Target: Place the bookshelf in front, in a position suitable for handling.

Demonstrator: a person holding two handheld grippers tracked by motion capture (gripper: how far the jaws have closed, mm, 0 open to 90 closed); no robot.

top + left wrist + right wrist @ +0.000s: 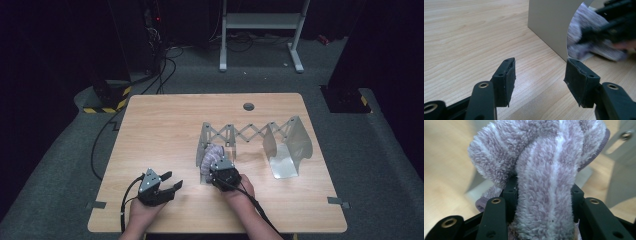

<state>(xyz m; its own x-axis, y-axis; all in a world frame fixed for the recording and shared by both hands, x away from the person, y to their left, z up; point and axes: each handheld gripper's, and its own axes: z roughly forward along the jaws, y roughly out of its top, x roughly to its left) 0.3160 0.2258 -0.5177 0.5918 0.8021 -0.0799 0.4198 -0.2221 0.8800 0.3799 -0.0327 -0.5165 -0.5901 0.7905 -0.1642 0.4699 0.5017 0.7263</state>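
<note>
While right gripper jaws pinch the striped towel, its long axis runs straight ahead from them; left gripper gapes, holding nothing.

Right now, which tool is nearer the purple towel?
Right. The right tool is clamped on the purple towel at the metal rack; the left tool sits open, apart from it.

No readable text or labels.
</note>
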